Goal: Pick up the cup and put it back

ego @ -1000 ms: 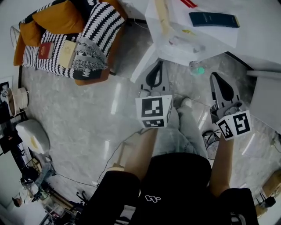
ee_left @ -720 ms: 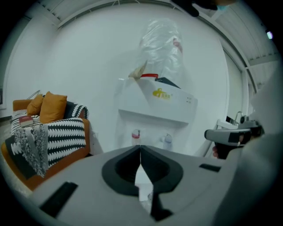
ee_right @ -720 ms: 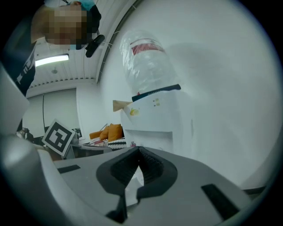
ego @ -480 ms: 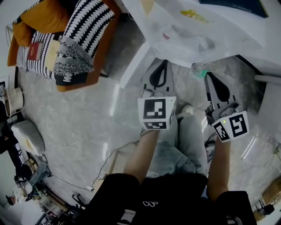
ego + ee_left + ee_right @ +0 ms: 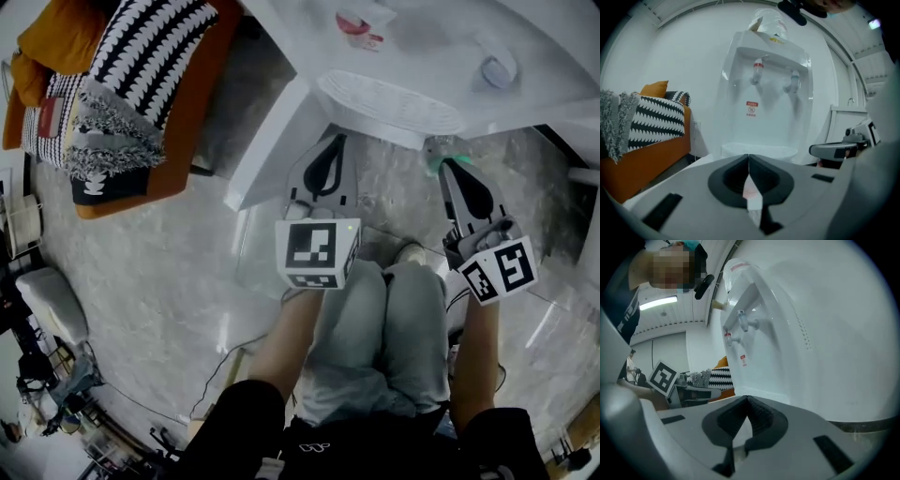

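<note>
Both grippers have sunk closer to the water dispenser (image 5: 412, 47), whose drip tray (image 5: 389, 101) now shows at twelve o'clock in the head view. The cup (image 5: 433, 152), small, clear and greenish, sits at one o'clock by the dispenser's foot, just beyond the tip of the right gripper (image 5: 448, 167). That gripper's fingers are pressed together on nothing. At its nine o'clock, the left gripper (image 5: 332, 141) is likewise closed and empty. A striped cushion (image 5: 150, 47) lies at ten o'clock.
</note>
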`<state>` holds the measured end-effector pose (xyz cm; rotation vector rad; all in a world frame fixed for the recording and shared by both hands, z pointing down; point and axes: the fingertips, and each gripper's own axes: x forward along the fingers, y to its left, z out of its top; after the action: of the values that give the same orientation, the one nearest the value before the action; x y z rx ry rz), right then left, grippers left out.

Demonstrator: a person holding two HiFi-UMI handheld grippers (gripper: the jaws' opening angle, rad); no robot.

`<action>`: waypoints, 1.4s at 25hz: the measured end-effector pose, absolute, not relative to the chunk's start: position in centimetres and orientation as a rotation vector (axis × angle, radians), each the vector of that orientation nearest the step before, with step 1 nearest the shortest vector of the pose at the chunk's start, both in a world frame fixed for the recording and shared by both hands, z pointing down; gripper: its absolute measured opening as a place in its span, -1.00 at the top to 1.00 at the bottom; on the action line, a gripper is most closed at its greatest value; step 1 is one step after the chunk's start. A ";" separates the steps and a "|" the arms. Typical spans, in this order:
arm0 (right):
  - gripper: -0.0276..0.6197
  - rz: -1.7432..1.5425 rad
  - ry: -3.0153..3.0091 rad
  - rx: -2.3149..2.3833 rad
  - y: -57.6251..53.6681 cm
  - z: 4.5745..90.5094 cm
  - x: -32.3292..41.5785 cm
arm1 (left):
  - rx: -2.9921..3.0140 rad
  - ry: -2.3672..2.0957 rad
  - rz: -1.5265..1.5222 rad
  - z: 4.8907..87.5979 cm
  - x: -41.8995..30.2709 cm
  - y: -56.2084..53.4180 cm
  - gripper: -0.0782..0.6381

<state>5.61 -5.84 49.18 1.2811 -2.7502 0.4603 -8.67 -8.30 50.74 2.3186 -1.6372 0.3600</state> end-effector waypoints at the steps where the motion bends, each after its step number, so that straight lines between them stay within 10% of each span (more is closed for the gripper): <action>1: 0.89 0.450 -2.752 1.276 -6.0 50.3 5.8 | 2.327 -1.635 0.359 51.8 -8.8 -8.5 0.74; 24: 0.86 0.113 -2.837 1.063 -9.7 57.0 7.9 | 2.747 -1.294 0.281 58.0 3.6 -12.4 0.74; 35: -0.05 0.094 -2.755 1.092 -12.9 65.7 4.5 | 2.681 -1.393 0.326 64.0 0.2 -13.4 0.74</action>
<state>4.55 -12.88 65.70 1.0916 -2.7552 0.0939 0.22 -13.35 64.02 2.6815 -1.3927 0.3261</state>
